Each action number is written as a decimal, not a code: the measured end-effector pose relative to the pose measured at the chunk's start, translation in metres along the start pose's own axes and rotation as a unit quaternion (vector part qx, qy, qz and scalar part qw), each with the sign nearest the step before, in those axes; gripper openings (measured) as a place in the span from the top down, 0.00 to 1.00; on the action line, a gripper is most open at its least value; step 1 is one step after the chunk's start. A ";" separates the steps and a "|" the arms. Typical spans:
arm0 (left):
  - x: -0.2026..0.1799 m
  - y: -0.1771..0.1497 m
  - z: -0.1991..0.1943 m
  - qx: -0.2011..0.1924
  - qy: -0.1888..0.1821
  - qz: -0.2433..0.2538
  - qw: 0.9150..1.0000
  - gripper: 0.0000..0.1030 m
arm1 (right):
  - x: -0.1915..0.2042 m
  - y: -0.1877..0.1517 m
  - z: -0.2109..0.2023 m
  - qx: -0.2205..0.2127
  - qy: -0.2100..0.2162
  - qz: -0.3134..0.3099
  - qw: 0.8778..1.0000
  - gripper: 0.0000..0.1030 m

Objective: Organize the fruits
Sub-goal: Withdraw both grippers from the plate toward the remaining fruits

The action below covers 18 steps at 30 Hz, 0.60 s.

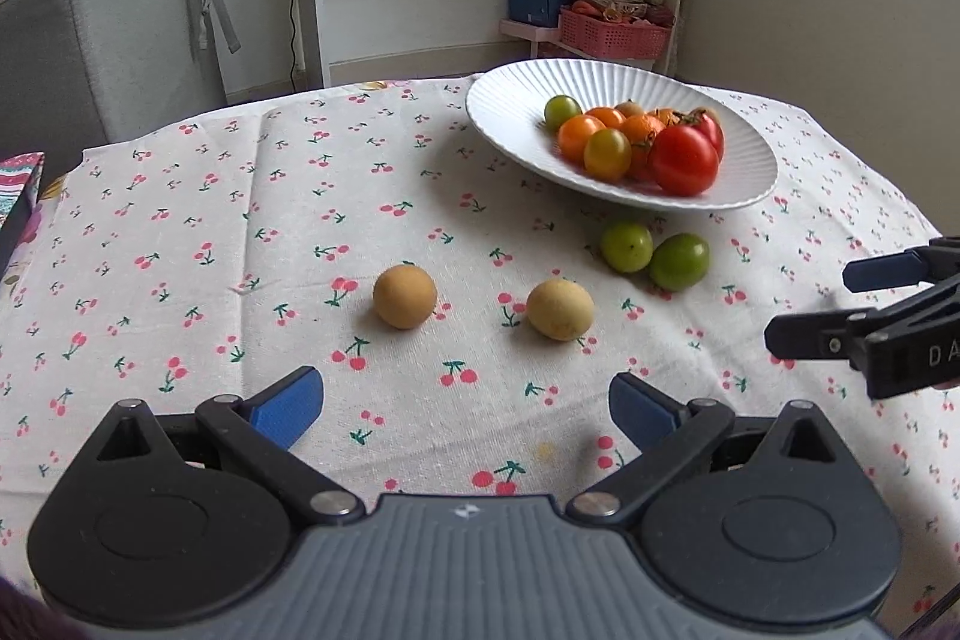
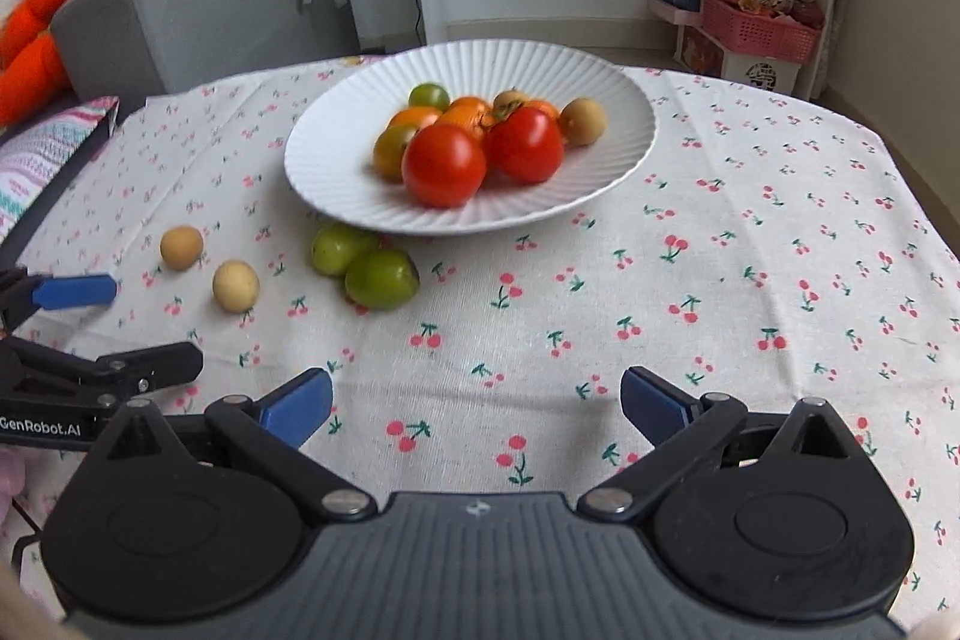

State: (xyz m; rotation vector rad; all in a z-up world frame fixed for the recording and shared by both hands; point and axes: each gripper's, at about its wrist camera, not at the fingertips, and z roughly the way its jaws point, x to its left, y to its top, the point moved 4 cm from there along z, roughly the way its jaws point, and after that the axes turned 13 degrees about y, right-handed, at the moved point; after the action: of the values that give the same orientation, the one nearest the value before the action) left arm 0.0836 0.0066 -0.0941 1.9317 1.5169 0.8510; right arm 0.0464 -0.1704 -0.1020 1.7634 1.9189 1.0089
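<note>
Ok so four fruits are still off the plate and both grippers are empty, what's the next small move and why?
Probably ease the left gripper forward and slightly left to straddle the nearer tan fruit. Its jaws are open and empty, and that fruit sits alone on the cloth just ahead. The other tan fruit and two green fruits also wait outside the white plate.

Black grippers, blue-padded fingers [image 1: 288, 412], silver screws.

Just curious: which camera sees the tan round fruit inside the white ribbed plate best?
The right wrist view: the tan round fruit lies unobstructed near the white ribbed plate's right rim. In the left wrist view, other fruit hides it.
</note>
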 end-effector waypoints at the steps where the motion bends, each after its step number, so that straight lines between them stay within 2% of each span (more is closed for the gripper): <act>1: -0.001 -0.001 0.002 -0.002 -0.001 0.002 1.000 0.12 | 0.001 -0.001 0.002 0.002 -0.001 -0.004 1.000 0.00; 7: -0.001 -0.004 0.010 -0.027 -0.009 0.007 1.000 0.12 | 0.004 -0.006 0.012 0.000 -0.011 -0.032 0.999 0.00; 14: 0.008 0.005 0.021 -0.028 -0.003 -0.002 1.000 0.12 | 0.009 -0.004 0.020 -0.014 -0.015 -0.059 0.998 0.00; 18: 0.015 0.008 0.025 -0.032 0.001 -0.007 0.999 0.19 | 0.011 0.001 0.024 -0.021 -0.018 -0.059 0.998 0.00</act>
State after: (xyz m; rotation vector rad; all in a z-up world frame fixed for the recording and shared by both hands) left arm 0.1102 0.0188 -0.1026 1.8726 1.4852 0.8840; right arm 0.0616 -0.1538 -0.1160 1.6144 1.9402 0.9635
